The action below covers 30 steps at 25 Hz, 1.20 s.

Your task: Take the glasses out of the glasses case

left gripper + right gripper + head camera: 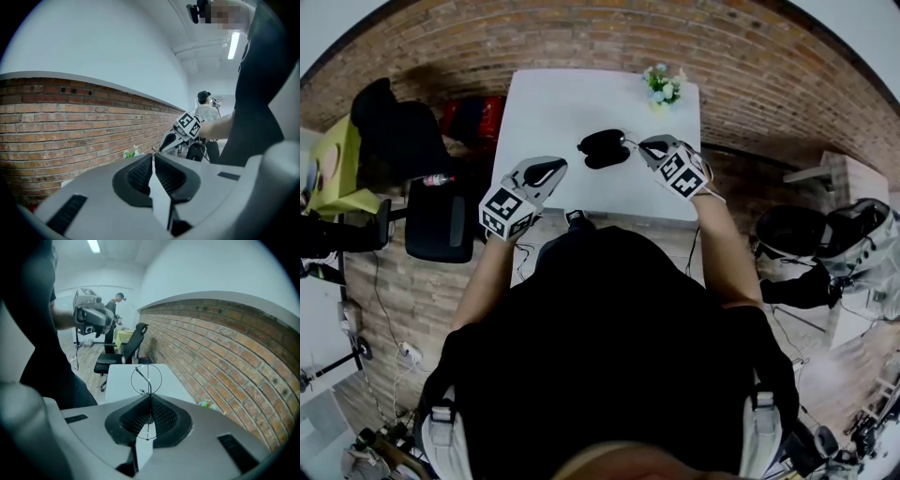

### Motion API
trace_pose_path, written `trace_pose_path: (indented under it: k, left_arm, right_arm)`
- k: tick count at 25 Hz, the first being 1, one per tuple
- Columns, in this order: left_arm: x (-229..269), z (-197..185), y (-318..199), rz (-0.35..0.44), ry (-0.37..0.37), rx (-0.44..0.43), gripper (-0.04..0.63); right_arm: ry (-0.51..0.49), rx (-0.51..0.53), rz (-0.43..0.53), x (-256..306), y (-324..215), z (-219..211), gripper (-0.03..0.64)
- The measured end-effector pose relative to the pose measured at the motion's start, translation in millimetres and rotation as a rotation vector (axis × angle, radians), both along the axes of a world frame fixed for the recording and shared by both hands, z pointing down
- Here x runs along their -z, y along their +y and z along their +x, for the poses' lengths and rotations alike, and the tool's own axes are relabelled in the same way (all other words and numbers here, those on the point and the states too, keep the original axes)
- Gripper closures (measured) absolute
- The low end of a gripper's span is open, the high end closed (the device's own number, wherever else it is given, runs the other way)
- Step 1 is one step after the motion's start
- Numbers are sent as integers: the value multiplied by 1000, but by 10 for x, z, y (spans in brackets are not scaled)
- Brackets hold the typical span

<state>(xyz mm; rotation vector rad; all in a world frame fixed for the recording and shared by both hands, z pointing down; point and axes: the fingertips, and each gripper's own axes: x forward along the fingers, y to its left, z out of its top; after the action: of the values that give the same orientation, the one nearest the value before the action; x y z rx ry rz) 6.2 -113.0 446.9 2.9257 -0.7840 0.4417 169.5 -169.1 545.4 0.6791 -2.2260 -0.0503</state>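
Note:
The black glasses case (602,147) lies open on the white table (572,98). Just right of it, my right gripper (649,145) is shut on the thin wire-framed glasses (146,378). In the right gripper view the jaws (150,397) pinch the frame between its two round lenses, and one lens stands above the fingertips. The glasses are held in the air, clear of the case. My left gripper (551,169) hovers at the table's near edge, left of the case. Its jaws (153,157) are shut with nothing between them. The left gripper view shows the right gripper (180,133) from the side.
A small pot of flowers (662,86) stands at the table's far right, against the brick wall. A black office chair (431,216) and a red bag (473,117) are left of the table. Another person (115,305) stands farther back in the room.

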Motion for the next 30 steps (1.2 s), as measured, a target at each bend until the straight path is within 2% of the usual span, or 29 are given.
trace_pose_path:
  k: [14,30]
  left_arm:
    - [-42,81,410,-5,7,-6,572]
    - [-90,159,696,-14,-4,18,572]
  right_arm:
    - [-136,-46,45,485,411,77,595]
    - [-195,-72,63,531,726,239,594]
